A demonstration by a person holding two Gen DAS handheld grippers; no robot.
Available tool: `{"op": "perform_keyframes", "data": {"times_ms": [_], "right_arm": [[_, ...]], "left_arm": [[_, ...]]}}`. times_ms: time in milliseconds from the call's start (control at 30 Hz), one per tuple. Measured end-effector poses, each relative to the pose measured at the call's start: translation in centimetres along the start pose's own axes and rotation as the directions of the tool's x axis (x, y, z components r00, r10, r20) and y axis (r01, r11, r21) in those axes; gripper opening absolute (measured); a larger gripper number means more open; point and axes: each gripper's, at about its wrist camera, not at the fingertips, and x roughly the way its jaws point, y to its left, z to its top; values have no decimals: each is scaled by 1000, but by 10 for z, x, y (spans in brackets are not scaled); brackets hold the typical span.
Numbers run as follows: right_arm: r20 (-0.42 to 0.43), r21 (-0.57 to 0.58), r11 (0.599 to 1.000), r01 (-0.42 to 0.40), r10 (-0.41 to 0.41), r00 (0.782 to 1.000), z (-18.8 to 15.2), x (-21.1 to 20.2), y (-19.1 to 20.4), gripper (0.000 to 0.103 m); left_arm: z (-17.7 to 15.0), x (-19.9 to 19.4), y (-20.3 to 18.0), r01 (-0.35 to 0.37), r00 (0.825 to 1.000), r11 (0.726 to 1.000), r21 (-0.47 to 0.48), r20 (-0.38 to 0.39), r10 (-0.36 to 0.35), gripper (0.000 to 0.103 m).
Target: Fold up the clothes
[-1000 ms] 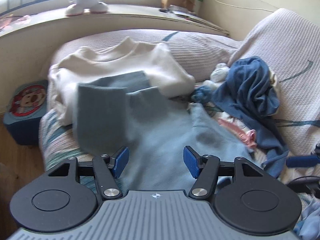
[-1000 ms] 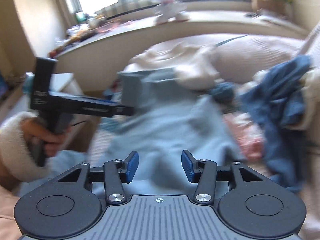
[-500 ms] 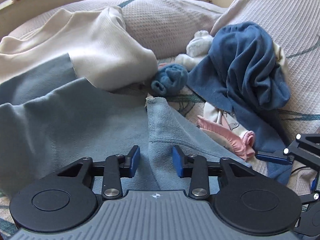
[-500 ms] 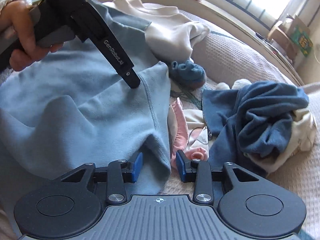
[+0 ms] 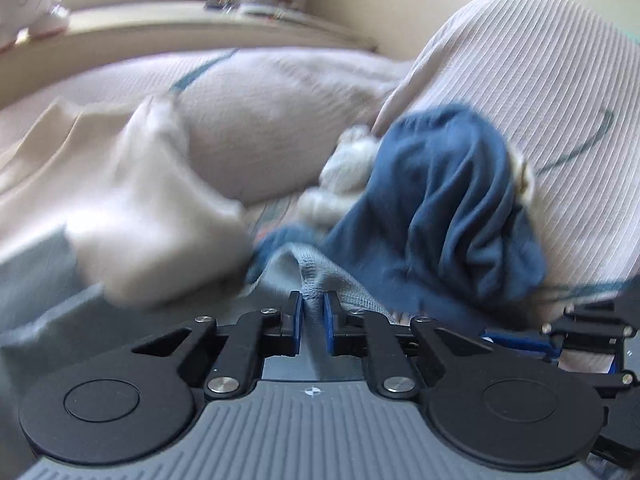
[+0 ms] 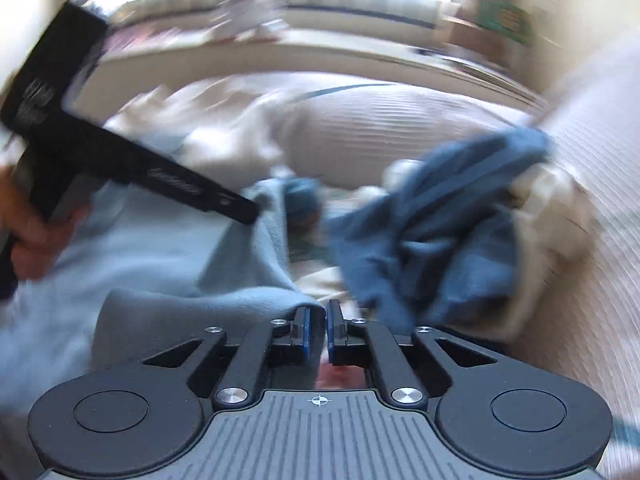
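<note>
A light blue garment (image 6: pixel 168 264) lies spread on the bed. My left gripper (image 5: pixel 311 322) is shut on its ribbed hem edge (image 5: pixel 316 276), which rises between the blue pads. In the right wrist view the left gripper (image 6: pixel 248 214) pinches that hem at the garment's far side. My right gripper (image 6: pixel 316 330) is shut on a nearer corner of the same garment (image 6: pixel 280 300). Both views are motion-blurred.
A cream sweater (image 5: pixel 132 216) lies left on the garment. A crumpled dark blue garment (image 5: pixel 448 216) sits right against ribbed pillows (image 5: pixel 540 92). A rolled blue sock (image 6: pixel 302 198) lies between them. A window ledge (image 5: pixel 160 20) with a toy runs behind.
Both grippers have closed from open onto the light blue garment's edge and lifted it. The views have swung up toward the pillows and ledge.
</note>
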Motion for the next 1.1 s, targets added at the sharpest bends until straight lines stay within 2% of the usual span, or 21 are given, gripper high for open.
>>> {"op": "perform_keyframes", "data": {"times_ms": [33, 133, 200, 233, 267, 333, 433, 467, 533, 567, 633, 733, 867, 967, 1033, 1100], "right_arm": [[-3, 60, 998, 24, -24, 1000, -1, 1, -9, 7], [-48, 227, 968, 104, -96, 994, -12, 17, -29, 7], [-82, 286, 952, 110, -90, 993, -23, 32, -35, 11], [-101, 290, 950, 117, -92, 991, -27, 38, -36, 17], [-124, 265, 956, 124, -93, 988, -31, 44, -34, 20], [-112, 233, 965, 120, -96, 989, -31, 42, -33, 22], [-137, 222, 968, 119, -90, 986, -21, 28, -36, 32], [-122, 205, 971, 126, -103, 987, -19, 18, -34, 39], [-78, 182, 974, 137, -124, 989, -17, -7, -31, 53], [-55, 182, 976, 122, -114, 992, -19, -19, -29, 55], [-19, 174, 981, 88, -86, 996, -24, -42, -23, 55], [-12, 182, 982, 54, -53, 999, -32, -60, -11, 55], [-17, 248, 968, 35, -32, 999, -47, -69, 2, 61], [-26, 295, 955, 4, 4, 1000, -60, -75, 12, 61], [-27, 292, 956, -3, 11, 1000, -66, -78, 20, 61], [-26, 292, 956, -6, 14, 1000, -71, -82, 26, 61]], "left_arm": [[8, 5, -5, -2, 1000, 1000, 21, 14, 2, 19], [19, 30, -17, -139, 990, 982, 124, 18, 138, 24], [18, 42, -10, -161, 986, 981, 107, -25, 164, 26], [16, 39, -4, -155, 987, 984, 87, -28, 158, 29], [14, 33, 1, -149, 988, 987, 68, -26, 151, 31], [8, 16, 10, -165, 986, 984, 62, -13, 166, 31], [-2, -20, 23, -202, 979, 978, 51, 13, 202, 33], [-6, -33, 27, -206, 979, 978, 40, 12, 206, 34], [-18, -61, 34, -202, 979, 979, 31, 6, 202, 36], [-25, -74, 34, -192, 981, 981, 39, 1, 192, 36], [-43, -98, 28, -160, 987, 985, 70, -5, 161, 39], [-72, -121, 13, -86, 996, 990, 114, -21, 89, 42], [-102, -120, -3, -29, 997, 997, 76, -70, 35, 49], [-122, -109, -15, -6, 993, 998, 65, -117, 14, 49], [-136, -103, -23, -11, 989, 998, 58, -143, 20, 43], [-144, -99, -28, -22, 988, 999, 39, -150, 27, 27]]}}
